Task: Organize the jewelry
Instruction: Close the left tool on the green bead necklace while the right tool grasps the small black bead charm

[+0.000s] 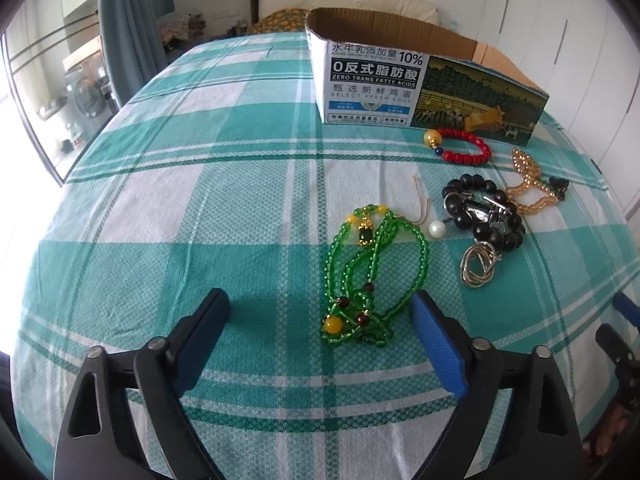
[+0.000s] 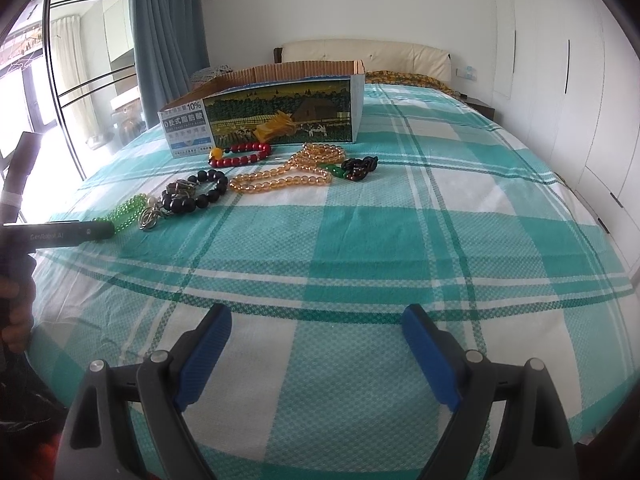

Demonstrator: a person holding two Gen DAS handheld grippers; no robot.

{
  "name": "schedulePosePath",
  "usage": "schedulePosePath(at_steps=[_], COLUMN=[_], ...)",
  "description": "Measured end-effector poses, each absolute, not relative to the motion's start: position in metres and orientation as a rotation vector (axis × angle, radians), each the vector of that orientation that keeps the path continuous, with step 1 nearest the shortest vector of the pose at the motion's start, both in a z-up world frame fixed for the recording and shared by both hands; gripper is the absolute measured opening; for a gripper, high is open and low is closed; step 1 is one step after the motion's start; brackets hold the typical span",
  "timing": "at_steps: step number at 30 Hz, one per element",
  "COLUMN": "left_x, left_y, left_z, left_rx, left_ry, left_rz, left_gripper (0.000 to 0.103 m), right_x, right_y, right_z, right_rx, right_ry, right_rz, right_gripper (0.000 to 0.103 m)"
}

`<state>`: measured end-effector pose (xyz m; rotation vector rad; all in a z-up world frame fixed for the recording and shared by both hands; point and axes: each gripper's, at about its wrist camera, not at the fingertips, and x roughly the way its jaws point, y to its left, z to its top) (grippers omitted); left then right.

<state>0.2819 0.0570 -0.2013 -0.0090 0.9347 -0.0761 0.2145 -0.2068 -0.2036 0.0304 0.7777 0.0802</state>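
Note:
A green bead necklace [image 1: 372, 276] lies on the checked bedspread, its near end between the tips of my open left gripper [image 1: 320, 308]. Beyond it lie a white pearl [image 1: 436, 228], a black bead bracelet [image 1: 486, 208], a silver chain [image 1: 478, 266], a red bead bracelet [image 1: 460, 142] and an amber bead string [image 1: 528, 184]. An open cardboard box [image 1: 372, 80] stands behind them. My right gripper [image 2: 316, 324] is open and empty over bare bedspread. In its view the box [image 2: 280, 116], red bracelet [image 2: 244, 154], amber string [image 2: 288, 174], black bracelet [image 2: 200, 192] and green necklace [image 2: 130, 208] lie far ahead left.
A dark bead piece with green stones [image 2: 354, 168] lies right of the amber string. The left gripper's body [image 2: 60, 234] shows at the left edge of the right wrist view. Wardrobe doors [image 2: 560, 80] stand to the right, a curtain [image 2: 168, 40] and window to the left.

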Motion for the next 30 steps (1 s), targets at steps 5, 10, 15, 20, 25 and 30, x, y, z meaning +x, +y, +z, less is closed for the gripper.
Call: schedulePosePath(at_steps=[5,10,15,20,25,30], left_x=[0.277,0.276,0.277,0.277,0.277,0.276], left_y=[0.049,0.047,0.050,0.049,0.050,0.053], left_z=[-0.198,-0.198,-0.198,-0.198,-0.198,-0.197], left_rx=[0.020,0.022,-0.001,0.003,-0.003,-0.021], left_ry=[0.893,0.881,0.880,0.879,0.878,0.878], left_rz=[-0.124,-0.138,-0.147,-0.144,-0.146,-0.147], left_gripper=[0.036,0.025,0.025,0.025,0.025,0.021], right_x=[0.245,0.304,0.354,0.379,0.386,0.370], right_y=[-0.227,-0.245,-0.244,-0.228,-0.230,-0.239], right_z=[-0.196,-0.192,-0.191,-0.197,-0.194,-0.187], right_rx=[0.088,0.060,-0.046,-0.185,-0.161,-0.085], right_ry=[0.867,0.994,1.003,0.954,0.936,0.937], right_rz=[0.107,0.117,0.144,0.225,0.257,0.249], right_gripper=[0.089,0.089,0.088,0.069,0.023,0.016])
